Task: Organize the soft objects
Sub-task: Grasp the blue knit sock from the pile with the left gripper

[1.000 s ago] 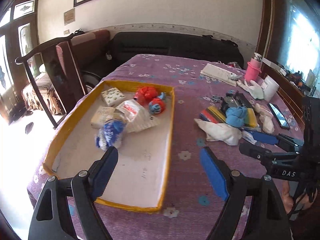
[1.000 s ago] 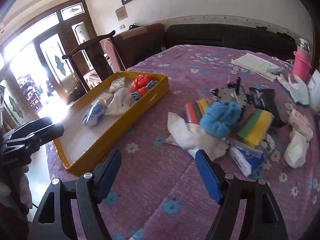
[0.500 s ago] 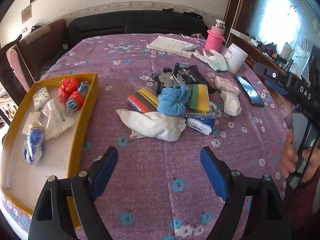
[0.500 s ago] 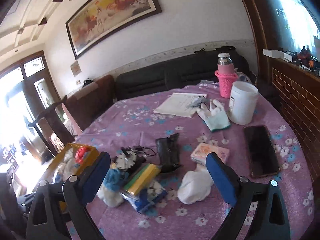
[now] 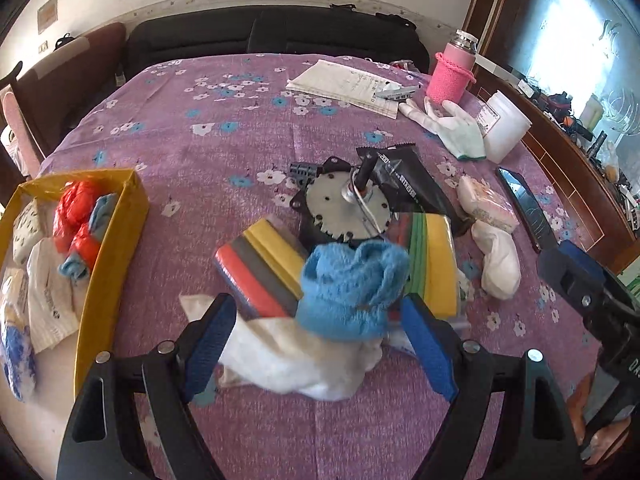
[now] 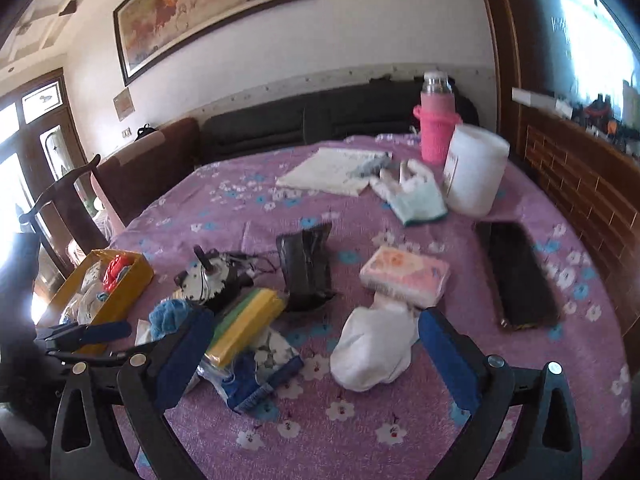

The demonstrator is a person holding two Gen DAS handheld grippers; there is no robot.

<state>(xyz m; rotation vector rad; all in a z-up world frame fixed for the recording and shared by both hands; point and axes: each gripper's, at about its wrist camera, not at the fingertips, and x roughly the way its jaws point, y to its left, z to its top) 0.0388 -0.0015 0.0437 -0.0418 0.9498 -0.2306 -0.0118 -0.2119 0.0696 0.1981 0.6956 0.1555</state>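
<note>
We see a home living room: beyond the jaws stand a dark sofa (image 6: 320,120), framed painting (image 6: 208,12) and floral-clothed table (image 6: 240,208).

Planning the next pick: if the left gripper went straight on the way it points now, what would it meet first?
Most likely the white cloth lying between the left gripper's open fingers, with the blue knitted piece just beyond it; depth is uncertain.

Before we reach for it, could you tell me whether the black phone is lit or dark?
Dark. The black phone lies flat on the purple tablecloth, its screen uniformly black in both views.
</note>
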